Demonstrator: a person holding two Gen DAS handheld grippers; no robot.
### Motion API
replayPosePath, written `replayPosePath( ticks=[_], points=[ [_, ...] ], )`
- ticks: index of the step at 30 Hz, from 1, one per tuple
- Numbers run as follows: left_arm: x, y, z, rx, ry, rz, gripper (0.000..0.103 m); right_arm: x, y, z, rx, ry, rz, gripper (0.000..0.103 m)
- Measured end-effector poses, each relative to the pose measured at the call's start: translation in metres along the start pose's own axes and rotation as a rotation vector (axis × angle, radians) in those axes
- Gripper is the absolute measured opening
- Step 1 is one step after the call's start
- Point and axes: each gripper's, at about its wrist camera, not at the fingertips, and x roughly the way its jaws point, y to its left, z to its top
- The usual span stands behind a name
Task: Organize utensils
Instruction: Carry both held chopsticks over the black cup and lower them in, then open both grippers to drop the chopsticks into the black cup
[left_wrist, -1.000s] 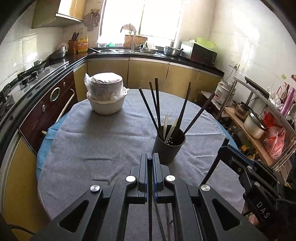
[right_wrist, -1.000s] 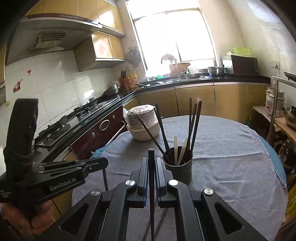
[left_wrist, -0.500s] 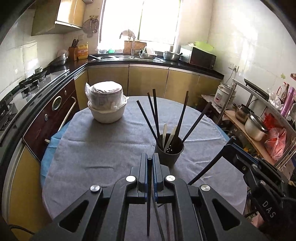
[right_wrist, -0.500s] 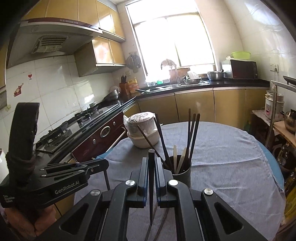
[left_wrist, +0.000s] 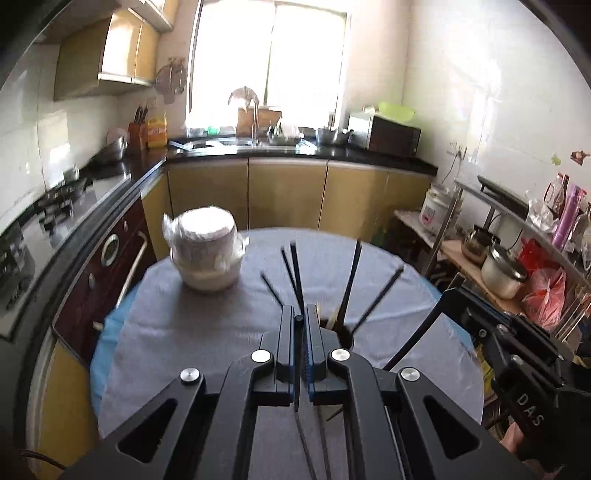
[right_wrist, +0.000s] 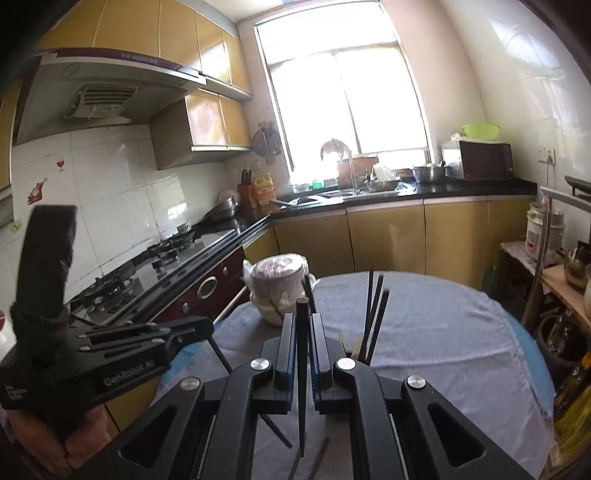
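Each gripper is shut on one dark chopstick, held well above the round table. My left gripper (left_wrist: 299, 317) grips a chopstick (left_wrist: 296, 384) that hangs down between its fingers. My right gripper (right_wrist: 303, 317) grips a chopstick (right_wrist: 302, 369) the same way. The dark utensil cup (left_wrist: 341, 332) stands just beyond the fingers, mostly hidden, with several chopsticks (left_wrist: 351, 280) sticking out; they also show in the right wrist view (right_wrist: 375, 314). More loose chopsticks (left_wrist: 306, 443) lie on the cloth below.
A grey cloth covers the table (left_wrist: 184, 332). A wrapped white pot (left_wrist: 207, 254) stands at its far left, also in the right wrist view (right_wrist: 277, 288). Counters and stove (right_wrist: 147, 266) run along the left; shelves with pots (left_wrist: 502, 269) stand right.
Both grippers have risen and pulled back with their chopsticks. The cup now sits lower in each view, partly hidden behind the fingers.
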Motion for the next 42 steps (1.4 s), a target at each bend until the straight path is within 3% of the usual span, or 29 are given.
replayPosePath(
  ticks=[8,15,19,24,25,27,28,29,32,35,42],
  points=[
    [-0.011,-0.004,0.064,-0.031,-0.126,-0.074,0.005,0.013,-0.004,0.047,-0.006,-0.074,-0.047,0.007],
    [0.01,-0.004,0.081,-0.081,-0.203,-0.09,0.005,0.039,-0.012,0.07,-0.001,-0.125,-0.12,0.007],
    [0.052,0.0,0.063,-0.106,-0.127,-0.073,0.005,0.07,-0.025,0.06,0.021,-0.064,-0.145,0.007],
    [0.084,0.006,0.029,-0.087,0.046,-0.07,0.006,0.102,-0.047,0.028,0.094,0.118,-0.118,0.008],
    [0.081,0.006,0.023,-0.075,0.059,-0.065,0.008,0.101,-0.052,0.023,0.109,0.132,-0.114,0.009],
    [0.067,0.006,0.009,-0.037,0.059,-0.048,0.029,0.093,-0.064,0.01,0.158,0.17,-0.102,0.021],
    [0.055,0.005,-0.002,-0.008,0.049,-0.009,0.056,0.087,-0.071,0.003,0.183,0.177,-0.088,0.025],
    [0.047,0.004,-0.009,0.01,0.04,0.018,0.075,0.08,-0.074,-0.002,0.195,0.177,-0.081,0.03],
    [0.015,0.0,-0.041,0.071,0.003,0.131,0.079,0.049,-0.076,-0.026,0.189,0.186,-0.077,0.038],
    [-0.006,0.0,-0.074,0.069,0.035,0.206,0.084,0.016,-0.068,-0.051,0.19,0.204,-0.048,0.057],
    [-0.056,0.001,-0.127,-0.002,0.042,0.326,0.084,-0.05,-0.018,-0.09,0.112,0.22,-0.058,0.057]
  ],
)
